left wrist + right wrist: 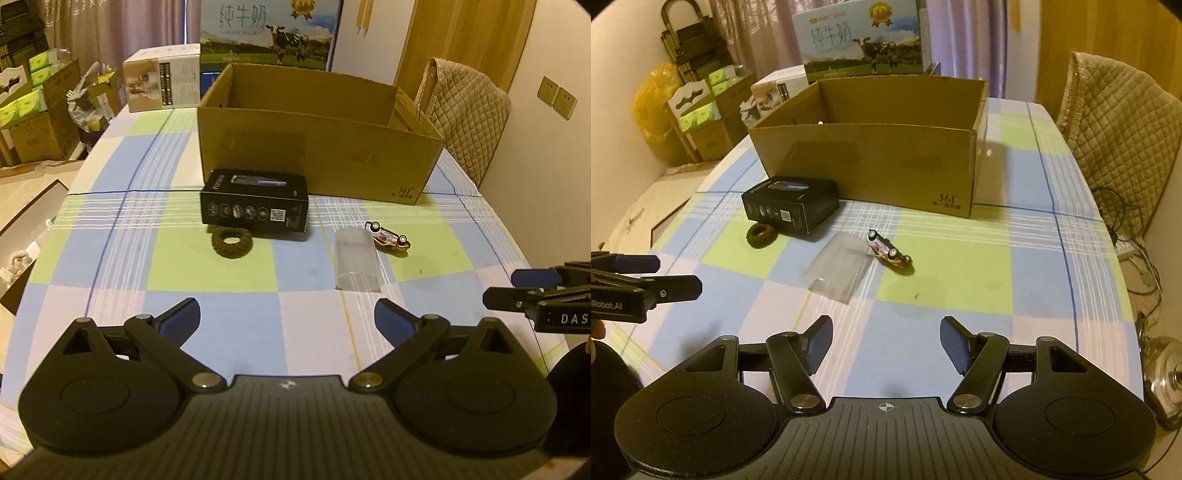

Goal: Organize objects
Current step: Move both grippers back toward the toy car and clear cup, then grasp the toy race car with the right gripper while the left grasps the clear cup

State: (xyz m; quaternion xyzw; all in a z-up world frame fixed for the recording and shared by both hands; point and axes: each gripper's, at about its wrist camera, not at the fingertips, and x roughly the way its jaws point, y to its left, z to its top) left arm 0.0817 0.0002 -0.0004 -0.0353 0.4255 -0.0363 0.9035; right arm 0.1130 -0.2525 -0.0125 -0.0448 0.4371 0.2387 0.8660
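On the checked tabletop an open cardboard box stands; a black carton touches its front, a hair tie beside it; a clear cup and an overturned toy car lie near; the left hand-held gripper gapes wide, empty; the right hand-held gripper stands half-spread, empty.

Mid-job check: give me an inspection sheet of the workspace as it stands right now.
Surface: table under a blue, green and white checked cloth.
Job's things: open cardboard box at the back; black box in front of it; brown hair tie against the black box; clear plastic cup on its side; toy car overturned, wheels up, beside the cup.
Clutter: white carton and milk carton behind the box.
Grippers: left gripper open, empty; right gripper open, empty; both above the near cloth.
Cables: tangle of dark cables off the table's right edge.
Surroundings: quilted chair, stacked boxes, curtains.
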